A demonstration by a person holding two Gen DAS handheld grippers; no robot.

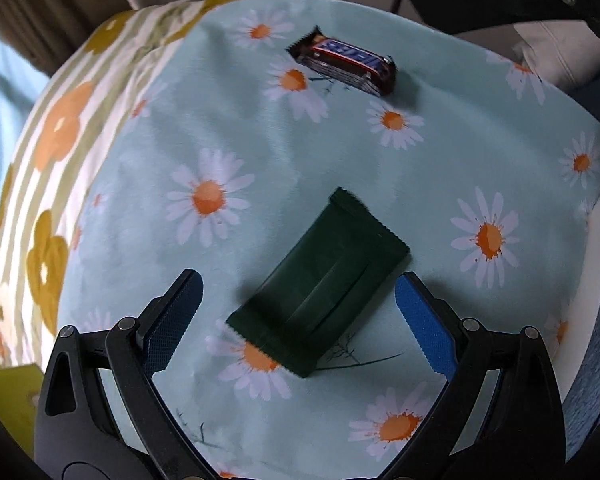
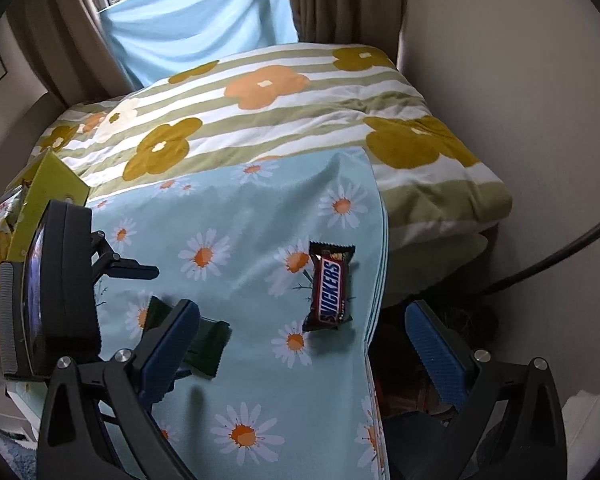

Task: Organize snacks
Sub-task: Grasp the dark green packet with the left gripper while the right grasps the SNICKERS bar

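Left wrist view. The left gripper (image 1: 298, 304) is seen spread wide, nothing being held between its blue-padded fingers (image 1: 424, 326). A dark green snack packet (image 1: 320, 292) is found lying flat and slantwise between the two fingers, no contact with either pad being shown. The packet is carried by a pale blue daisy-print cloth (image 1: 172, 128). Ahead of the gripper and slightly to the right, a Snickers bar (image 1: 344, 62) is set on the same cloth, well apart from the green packet. To the far left, a striped floral quilt (image 1: 60, 128) is noted beyond the cloth's edge.

Right wrist view. At the far left, a yellow-green box (image 2: 48, 196) is recorded, with packets partly visible inside. The left gripper's body (image 2: 56, 288) is seen just right of it. The right gripper (image 2: 302, 340) is likewise held wide open and empty. The green packet (image 2: 208, 346) is partly hidden behind its left finger (image 2: 172, 348). The Snickers bar (image 2: 329, 286) is placed just ahead, between the fingers, lying on the cloth (image 2: 252, 208) near its right edge. The quilt (image 2: 284, 112) is spread beyond.
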